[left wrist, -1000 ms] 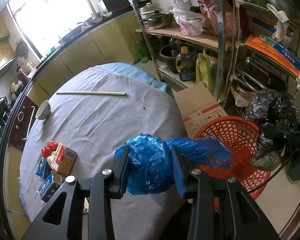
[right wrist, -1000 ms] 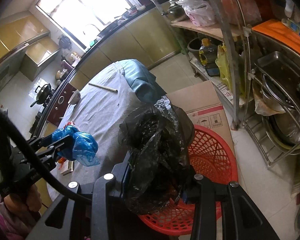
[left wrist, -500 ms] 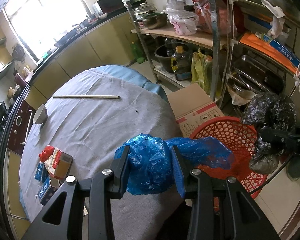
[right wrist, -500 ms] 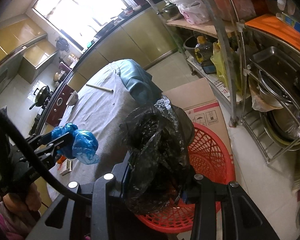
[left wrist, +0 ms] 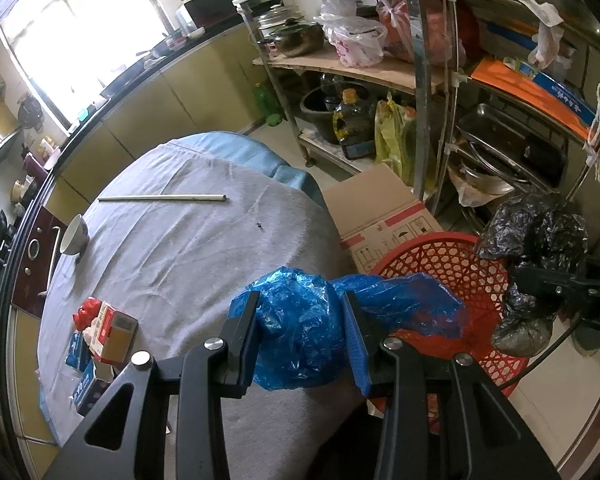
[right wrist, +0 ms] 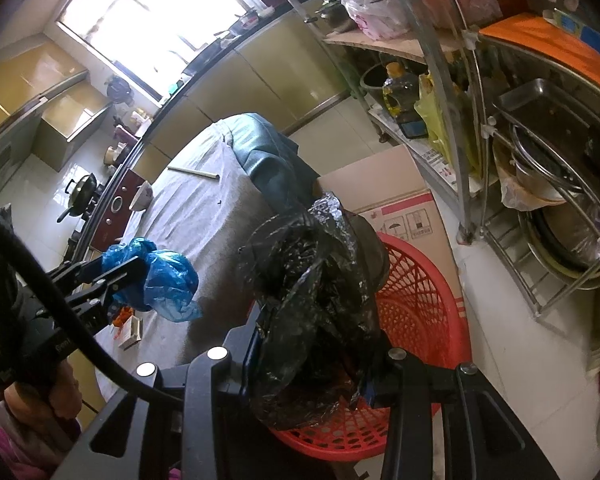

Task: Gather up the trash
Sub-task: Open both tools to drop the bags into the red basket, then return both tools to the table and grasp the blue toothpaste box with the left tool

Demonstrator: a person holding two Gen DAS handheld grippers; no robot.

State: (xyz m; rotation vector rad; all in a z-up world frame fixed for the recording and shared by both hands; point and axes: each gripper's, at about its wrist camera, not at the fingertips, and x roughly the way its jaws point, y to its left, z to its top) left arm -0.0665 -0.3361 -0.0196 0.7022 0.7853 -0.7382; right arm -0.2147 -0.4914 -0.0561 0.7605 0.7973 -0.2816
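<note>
My count, both wrist views:
- Crumpled plastic bags in my grippers: 2. 1 blue bag, 1 black bag.
- Red mesh basket: 1, on floor off table's right edge.
- Cardboard box: 1, behind basket.
- On grey-cloth table: 1 white rod nr far edge; 1 bowl at left edge; small cartons nr left-near edge, approx 3–4, overlapping, can't tell exact no.
- Metal racks: 2.
</note>
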